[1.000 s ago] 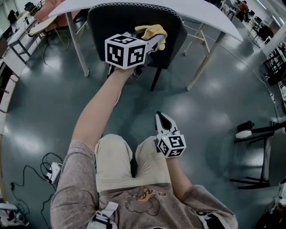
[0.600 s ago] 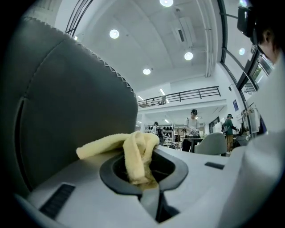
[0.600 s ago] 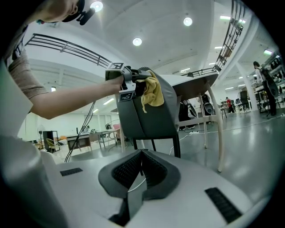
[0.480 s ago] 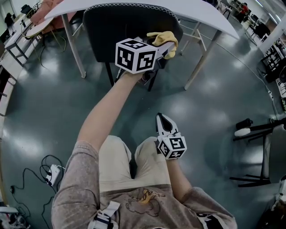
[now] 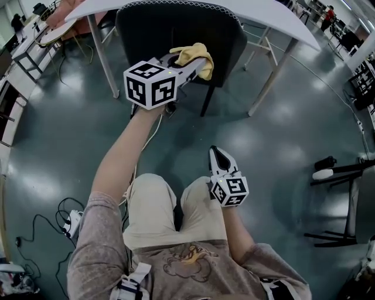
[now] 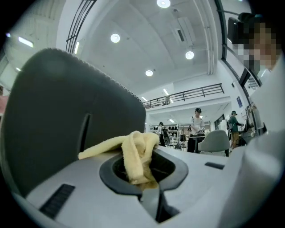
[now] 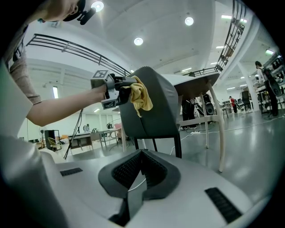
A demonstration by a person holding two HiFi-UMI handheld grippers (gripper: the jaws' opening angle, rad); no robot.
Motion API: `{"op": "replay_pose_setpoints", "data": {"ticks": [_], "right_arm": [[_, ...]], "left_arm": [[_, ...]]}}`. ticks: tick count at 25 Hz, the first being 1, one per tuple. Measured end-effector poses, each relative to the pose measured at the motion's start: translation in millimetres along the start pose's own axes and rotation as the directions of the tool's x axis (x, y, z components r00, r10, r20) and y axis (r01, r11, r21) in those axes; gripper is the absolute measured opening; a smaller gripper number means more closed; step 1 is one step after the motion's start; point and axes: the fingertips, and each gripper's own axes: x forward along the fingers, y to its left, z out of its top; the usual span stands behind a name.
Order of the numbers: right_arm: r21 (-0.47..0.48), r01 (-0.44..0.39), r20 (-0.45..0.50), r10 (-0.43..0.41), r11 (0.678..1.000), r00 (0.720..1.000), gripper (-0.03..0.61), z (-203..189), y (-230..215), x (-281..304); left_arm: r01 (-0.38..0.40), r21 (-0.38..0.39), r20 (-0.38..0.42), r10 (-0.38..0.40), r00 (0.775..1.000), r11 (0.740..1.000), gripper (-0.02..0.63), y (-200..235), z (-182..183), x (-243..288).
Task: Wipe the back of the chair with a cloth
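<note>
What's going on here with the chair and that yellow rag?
A person is wiping the back of a dark chair with a yellow cloth. The left claw is shut on the cloth and holds it against the chair, which stands at a white table. The right claw is shut and empty, low by the person's lap.

The table point(image 5: 269, 17) crowds close behind the chair back point(image 5: 152, 35); floor point(image 5: 281, 135) beside is open.

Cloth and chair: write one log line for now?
left gripper: shut on cloth | cloth: against chair back | right gripper: shut, empty
</note>
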Motion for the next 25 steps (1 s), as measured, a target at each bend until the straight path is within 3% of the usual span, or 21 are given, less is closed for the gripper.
{"op": "replay_pose_setpoints", "data": {"ticks": [7,14,20,25], "right_arm": [[-0.003,-0.021,0.001,0.021,1.0,1.0,0.026,-1.3,4.7,3.5],[-0.009,-0.044,-0.005,0.044,0.999,0.999,0.026,-2.8,10.1,11.6],[-0.016,-0.055,-0.005,0.055,0.998,0.998,0.026,-3.6,14.2,17.3],[-0.02,-0.051,-0.013,0.051,0.998,0.999,0.026,-4.8,14.9,18.1]], "left_arm": [[-0.166,0.062,-0.02,0.168,0.986,0.984,0.063,54.1,-5.7,-79.7],[-0.319,0.067,-0.034,0.322,0.946,0.945,0.063,112.0,-25.4,-144.0],[-0.419,0.083,-0.061,0.424,0.903,0.904,0.063,163.0,-41.0,-173.1],[-0.459,0.078,-0.061,0.464,0.884,0.885,0.063,192.2,-47.4,-175.2]]}}
